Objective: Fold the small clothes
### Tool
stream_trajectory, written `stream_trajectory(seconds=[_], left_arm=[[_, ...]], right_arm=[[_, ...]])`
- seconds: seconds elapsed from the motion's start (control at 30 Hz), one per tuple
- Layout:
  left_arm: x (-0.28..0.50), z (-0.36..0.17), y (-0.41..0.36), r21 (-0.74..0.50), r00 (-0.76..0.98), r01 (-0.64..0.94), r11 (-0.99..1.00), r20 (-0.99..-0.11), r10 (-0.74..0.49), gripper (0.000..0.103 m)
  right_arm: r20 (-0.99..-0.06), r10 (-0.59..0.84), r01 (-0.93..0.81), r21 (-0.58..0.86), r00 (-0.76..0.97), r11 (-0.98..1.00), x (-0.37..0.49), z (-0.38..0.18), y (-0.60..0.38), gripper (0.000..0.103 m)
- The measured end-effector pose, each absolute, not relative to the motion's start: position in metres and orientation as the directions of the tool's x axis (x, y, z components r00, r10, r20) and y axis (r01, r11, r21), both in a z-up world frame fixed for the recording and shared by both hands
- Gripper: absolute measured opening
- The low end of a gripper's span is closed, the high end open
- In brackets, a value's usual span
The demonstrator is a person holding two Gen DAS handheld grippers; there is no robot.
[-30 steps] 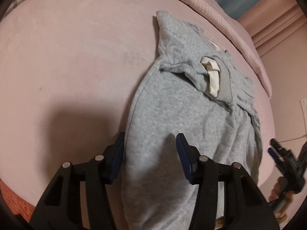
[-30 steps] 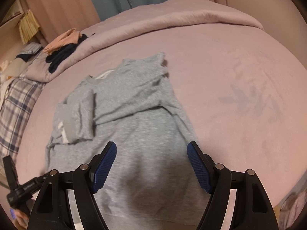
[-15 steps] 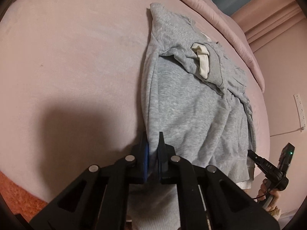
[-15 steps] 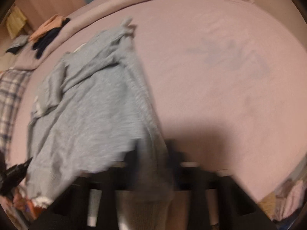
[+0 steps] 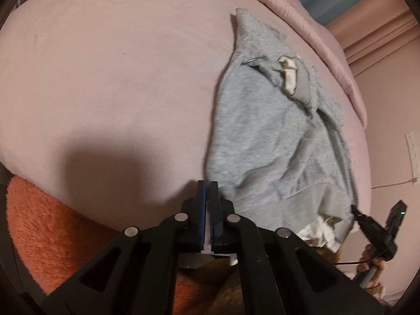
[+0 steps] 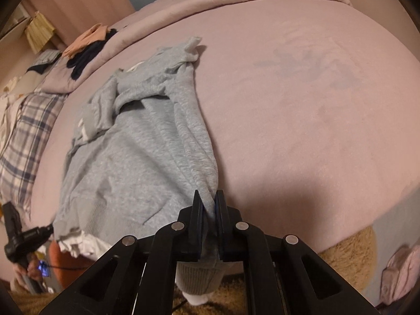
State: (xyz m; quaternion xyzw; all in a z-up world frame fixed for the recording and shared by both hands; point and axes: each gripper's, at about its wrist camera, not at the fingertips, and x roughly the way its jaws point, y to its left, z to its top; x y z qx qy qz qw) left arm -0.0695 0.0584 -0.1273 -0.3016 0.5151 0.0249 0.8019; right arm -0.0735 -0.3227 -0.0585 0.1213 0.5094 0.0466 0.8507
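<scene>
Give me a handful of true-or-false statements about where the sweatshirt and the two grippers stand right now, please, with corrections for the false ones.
1. The right gripper is shut on the grey sweatshirt. True.
2. The sweatshirt lies on a green bedcover. False: the bedcover is pink.
3. The left gripper stands wide open. False: its jaws are closed at the sweatshirt's hem corner.
4. White fabric shows below the sweatshirt's hem. True.
5. A plaid cloth lies at the bed's left in the right wrist view. True.

Each black tool (image 5: pixel 207 197) has blue pads and 4 silver rivets.
</scene>
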Motion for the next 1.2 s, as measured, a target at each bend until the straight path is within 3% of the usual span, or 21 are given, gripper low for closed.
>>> stream_trajectory(seconds=[0.1,0.17,0.2,0.3,0.33,0.37,0.53,0.77,1.03,1.07,1.1,1.13,1.17,1.2], left_arm=[[-0.064,-0.115,0.050,-0.471,0.504,-0.304,0.828,-0.817,-0.280,0.015],[-0.055,-0.112,0.045,-0.485,0.504,-0.286,0.827,-0.810,-0.301,0.048],[-0.052,-0.114,0.042,-0.493,0.495,-0.281,0.823,-0.810,-0.315,0.051],[-0.039,-0.129,0.033,-0.496,0.445,-0.272,0.825,-0.825,-0.349,0.049],[-0.037,-0.135,0.032,-0.488,0.439,-0.279,0.827,-0.831,-0.342,0.040],[-0.036,-0.137,0.031,-0.469,0.436,-0.285,0.836,-0.840,-0.323,0.018],[-0.048,-0.130,0.032,-0.466,0.425,-0.279,0.840,-0.844,-0.327,0.009],[-0.082,-0.099,0.037,-0.451,0.435,-0.257,0.855,-0.844,-0.314,0.009],[-0.068,-0.117,0.026,-0.376,0.375,-0.253,0.892,-0.888,-0.268,0.017],[-0.064,-0.115,0.024,-0.371,0.384,-0.248,0.895,-0.886,-0.261,0.014],[-0.058,-0.110,0.022,-0.364,0.400,-0.238,0.900,-0.881,-0.251,0.016],[-0.055,-0.108,0.021,-0.365,0.411,-0.229,0.902,-0.877,-0.250,0.023],[-0.051,-0.103,0.021,-0.369,0.430,-0.219,0.903,-0.867,-0.250,0.038],[-0.044,-0.097,0.021,-0.375,0.454,-0.212,0.902,-0.856,-0.249,0.046]], right_arm=[[-0.873,0.168,0.064,0.221,0.459,0.973,-0.060,-0.061,-0.318,0.009],[-0.871,0.163,0.059,0.214,0.464,0.975,-0.061,-0.059,-0.318,0.009],[-0.869,0.166,0.060,0.219,0.466,0.974,-0.062,-0.059,-0.319,0.009],[-0.867,0.171,0.075,0.232,0.468,0.970,-0.062,-0.060,-0.322,0.009],[-0.867,0.172,0.076,0.234,0.468,0.969,-0.064,-0.060,-0.323,0.009],[-0.866,0.174,0.076,0.235,0.468,0.969,-0.063,-0.061,-0.323,0.009],[-0.866,0.180,0.073,0.241,0.466,0.968,-0.064,-0.060,-0.322,0.009],[-0.850,0.228,0.052,0.286,0.475,0.957,-0.076,-0.043,-0.327,0.009],[-0.888,0.146,0.070,0.195,0.437,0.978,-0.075,-0.050,-0.323,0.009],[-0.894,0.115,0.070,0.161,0.434,0.984,-0.072,-0.050,-0.320,0.011],[-0.897,0.097,0.070,0.140,0.432,0.988,-0.070,-0.049,-0.317,0.020],[-0.897,0.072,0.068,0.112,0.437,0.991,-0.066,-0.046,-0.312,0.037],[-0.893,0.050,0.063,0.087,0.446,0.994,-0.064,-0.042,-0.308,0.047],[-0.881,0.019,0.050,0.048,0.473,0.998,-0.060,-0.034,-0.301,0.057]])
